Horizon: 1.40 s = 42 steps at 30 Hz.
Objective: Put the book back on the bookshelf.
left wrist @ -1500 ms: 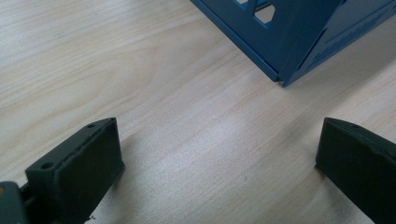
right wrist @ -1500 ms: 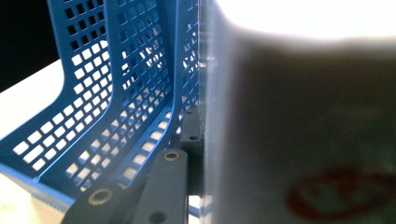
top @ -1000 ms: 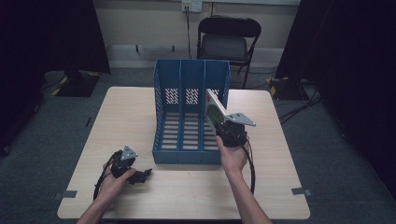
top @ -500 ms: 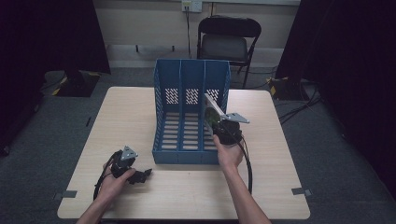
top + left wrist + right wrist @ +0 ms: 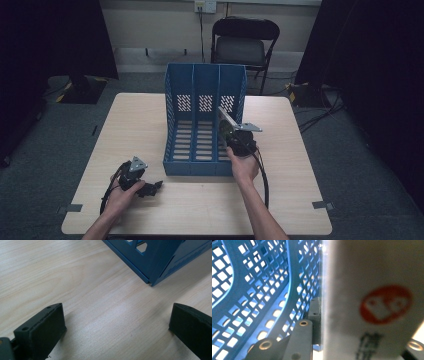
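A blue three-slot file holder (image 5: 202, 125) stands open-topped in the middle of the table. At its right slot, my right gripper (image 5: 234, 134) is shut on a thin flat white booklet (image 5: 225, 120), held on edge and tilted. In the right gripper view the booklet (image 5: 372, 290) has a red round logo and sits close beside the holder's perforated wall (image 5: 262, 290). My left gripper (image 5: 154, 187) rests on the table near the holder's front left corner (image 5: 160, 262). It stands open (image 5: 117, 325) over bare wood.
The light wooden table (image 5: 300, 200) has free room in front of and on both sides of the holder. A black folding chair (image 5: 245, 45) stands behind the far edge. Cables (image 5: 320, 115) lie on the floor at the right.
My right gripper has carried the booklet a little to the left, closer over the holder's right slot. The left gripper has stayed in place.
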Tool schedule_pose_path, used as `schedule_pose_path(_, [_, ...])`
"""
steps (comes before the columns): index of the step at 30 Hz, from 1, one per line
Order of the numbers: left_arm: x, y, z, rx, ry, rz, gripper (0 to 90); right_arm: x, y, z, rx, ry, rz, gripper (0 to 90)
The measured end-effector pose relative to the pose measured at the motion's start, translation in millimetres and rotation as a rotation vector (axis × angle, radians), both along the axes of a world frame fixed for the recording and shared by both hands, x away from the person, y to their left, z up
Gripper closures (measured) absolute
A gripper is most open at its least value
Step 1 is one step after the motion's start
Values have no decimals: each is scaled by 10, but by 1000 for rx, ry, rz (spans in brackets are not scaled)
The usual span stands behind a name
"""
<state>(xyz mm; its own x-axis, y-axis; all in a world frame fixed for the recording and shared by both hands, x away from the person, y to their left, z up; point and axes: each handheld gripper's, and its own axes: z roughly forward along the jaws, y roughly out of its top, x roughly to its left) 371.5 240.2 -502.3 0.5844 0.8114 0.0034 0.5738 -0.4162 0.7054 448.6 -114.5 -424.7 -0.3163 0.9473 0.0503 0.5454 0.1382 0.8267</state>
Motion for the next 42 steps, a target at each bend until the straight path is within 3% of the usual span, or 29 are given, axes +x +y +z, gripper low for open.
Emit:
schedule_pose_path(14, [0,1,0,0,1,0,0,-47,-11,-6,-21,-3,9,752])
schedule_pose_path(23, [4,-3,0,4,-1,-3,0,-107,-55,-56,-7,-10,16,729])
schedule_pose_path(27, [3,-8,-2,-1,-2,-1,0,-130,-43,-49,-34,-16,28,744])
schedule_pose_path(42, [3,-7,-2,0,-2,-2,0,-237,-53,-111,-2,-62,12,688])
